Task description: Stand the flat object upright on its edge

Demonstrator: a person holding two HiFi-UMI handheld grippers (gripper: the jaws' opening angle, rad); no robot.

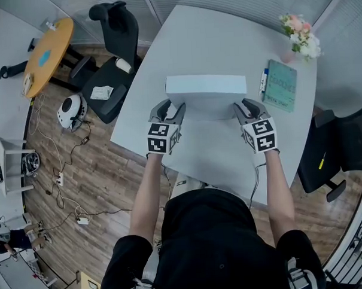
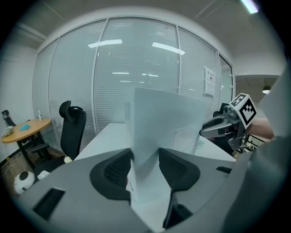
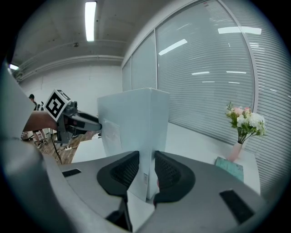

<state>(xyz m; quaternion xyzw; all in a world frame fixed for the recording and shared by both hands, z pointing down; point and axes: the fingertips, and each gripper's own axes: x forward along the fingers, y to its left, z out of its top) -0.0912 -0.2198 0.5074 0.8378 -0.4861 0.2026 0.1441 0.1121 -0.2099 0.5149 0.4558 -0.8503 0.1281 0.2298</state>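
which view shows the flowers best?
Right gripper view: the flowers stand side-on, vase included, unblocked. Head view shows them small, from above, at top right. Left gripper view shows none of them.

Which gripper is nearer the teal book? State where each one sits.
Right. The right gripper clamps the end of the white box nearest the teal book, which lies close beside that end. The left gripper clamps the opposite end, with the whole box between.

The box [image 1: 205,86] is pale bluish white, the surface [image 1: 220,160] white, the book [image 1: 281,85] teal, the flowers [image 1: 300,35] pink and white.
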